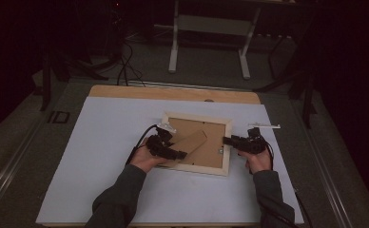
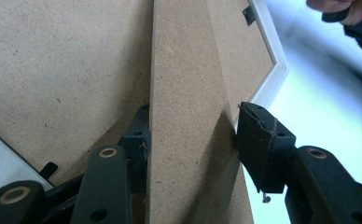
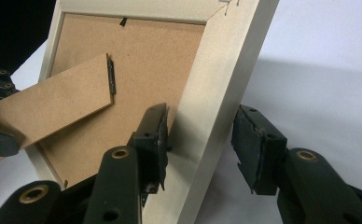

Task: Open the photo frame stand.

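- A picture frame [image 1: 198,164] lies face down on the white bench [image 1: 106,142], near its middle, with its brown backing board [image 1: 206,154] turned upward.
- In the high view the frame sits slightly skewed: its near edge runs from the left toward the right and a little nearer, so the corners do not line up with the bench edges.
- Its two sides look close in length, so I cannot tell which one is the long axis.
- A brown stand leg [image 1: 190,141] is hinged to the backing board. Its long axis runs from the hinge near the frame's middle down toward the near left, and its free end points at the left hand-held gripper [image 1: 173,151].
- The left hand-held gripper [image 2: 191,140] is clamped across the width of the stand leg [image 2: 188,116], one pad on each long edge.
- The right hand-held gripper [image 3: 200,140] straddles the frame's right rail [image 3: 212,107]; the inner pad touches the rail, the outer pad stands just clear, so the jaws are apart.
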The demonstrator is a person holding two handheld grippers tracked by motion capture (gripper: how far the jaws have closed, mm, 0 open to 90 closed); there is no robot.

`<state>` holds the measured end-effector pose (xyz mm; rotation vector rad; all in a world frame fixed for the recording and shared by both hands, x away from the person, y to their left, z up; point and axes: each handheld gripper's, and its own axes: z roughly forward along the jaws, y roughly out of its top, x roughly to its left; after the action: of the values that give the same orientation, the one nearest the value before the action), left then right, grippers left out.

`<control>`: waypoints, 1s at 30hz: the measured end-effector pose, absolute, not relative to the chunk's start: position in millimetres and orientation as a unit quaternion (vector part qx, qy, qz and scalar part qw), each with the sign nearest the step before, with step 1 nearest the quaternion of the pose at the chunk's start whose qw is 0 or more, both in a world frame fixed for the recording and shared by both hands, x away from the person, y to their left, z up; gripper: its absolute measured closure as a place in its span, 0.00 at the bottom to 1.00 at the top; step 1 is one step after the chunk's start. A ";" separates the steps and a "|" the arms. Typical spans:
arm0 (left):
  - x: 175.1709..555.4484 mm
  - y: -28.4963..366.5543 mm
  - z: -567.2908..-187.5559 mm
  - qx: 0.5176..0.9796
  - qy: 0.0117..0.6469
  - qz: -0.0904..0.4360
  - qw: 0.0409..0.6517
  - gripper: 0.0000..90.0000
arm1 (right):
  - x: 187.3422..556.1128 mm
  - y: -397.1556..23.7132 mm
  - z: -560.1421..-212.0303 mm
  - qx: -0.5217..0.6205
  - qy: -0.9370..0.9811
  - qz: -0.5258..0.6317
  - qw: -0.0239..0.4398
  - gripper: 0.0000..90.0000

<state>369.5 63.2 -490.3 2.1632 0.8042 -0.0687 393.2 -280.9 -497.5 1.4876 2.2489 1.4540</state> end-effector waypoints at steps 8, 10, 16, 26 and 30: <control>364.8 59.9 -486.3 0.864 0.307 0.001 0.398 0.58 | 392.3 -279.9 -492.6 0.480 0.737 0.473 0.046 0.62; 364.8 59.4 -485.8 0.865 0.308 0.007 0.397 0.58 | 392.3 -279.8 -491.0 0.480 0.736 0.475 0.049 0.63; 364.3 58.2 -482.5 0.866 0.302 0.017 0.398 0.59 | 392.3 -278.8 -484.5 0.477 0.738 0.474 0.061 0.64; 369.4 54.9 -480.5 0.868 0.293 0.008 0.401 0.71 | 391.5 -277.6 -470.2 0.468 0.733 0.488 0.082 0.68; 370.8 54.3 -481.6 0.866 0.297 0.018 0.402 0.79 | 389.1 -274.5 -455.1 0.453 0.736 0.493 0.102 0.70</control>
<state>370.8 54.3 -481.6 2.1891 0.7500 0.0446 389.1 -274.5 -455.1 1.3365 2.1724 1.4561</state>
